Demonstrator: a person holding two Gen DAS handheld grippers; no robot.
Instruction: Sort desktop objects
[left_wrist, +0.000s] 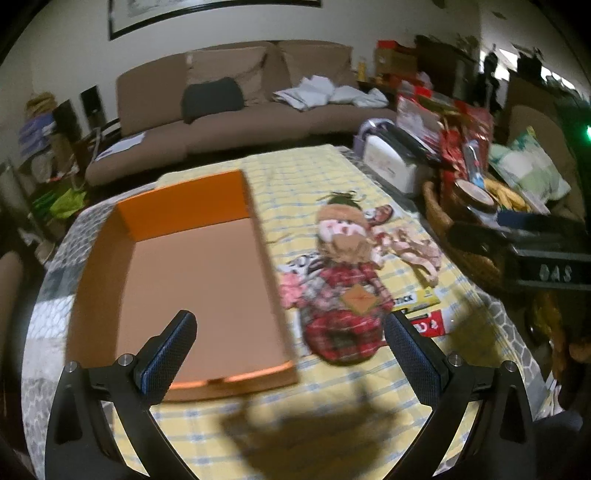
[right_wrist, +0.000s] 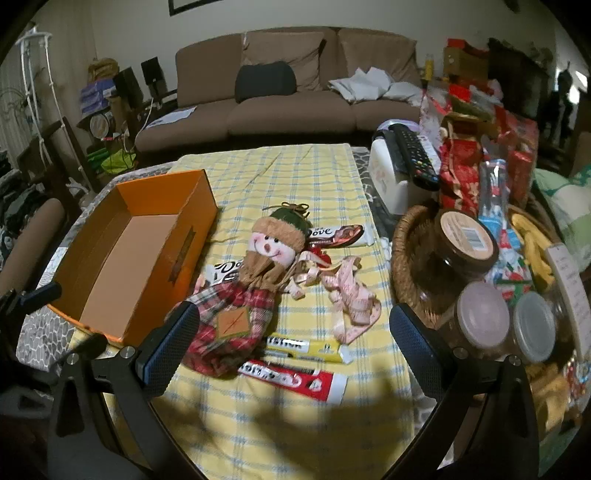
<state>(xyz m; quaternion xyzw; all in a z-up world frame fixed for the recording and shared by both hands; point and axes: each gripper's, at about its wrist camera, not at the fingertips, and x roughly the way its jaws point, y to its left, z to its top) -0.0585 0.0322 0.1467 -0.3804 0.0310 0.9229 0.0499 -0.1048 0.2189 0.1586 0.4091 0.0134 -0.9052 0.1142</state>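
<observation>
Both grippers were held above the near end of a table covered by a yellow checked cloth (right_wrist: 295, 177), angled down toward it.

Left gripper (left_wrist: 291, 334): jaws spread wide, nothing between the pads. One finger showed over the near part of the orange box (left_wrist: 177, 266), the other over the cloth beside the doll's skirt. This view was blurred.

Right gripper (right_wrist: 295, 325): jaws also wide apart and empty, framing the doll's lower half and the tubes.

Landmark: the doll (right_wrist: 255, 273), a plush figure in a green hat and red plaid dress, lying on its back mid-cloth.
- Box: just left of the doll, open-topped and empty inside.
- Dove bar (right_wrist: 340, 236): behind the doll's head, to the right. A second Dove wrapper (right_wrist: 221, 271) was partly under the doll's left side.
- Pink ribbon (right_wrist: 351, 299): loosely heaped, just right of the doll.
- Yellow tube (right_wrist: 306, 347): in front of the doll, partly under its skirt.
- Red tube (right_wrist: 295, 378): nearer still, beside the yellow one.
- Wicker basket (right_wrist: 406, 258): well right of the doll, crowded with jars and packets.
- Remote (right_wrist: 413, 155): behind the basket, lying on a white container.
</observation>
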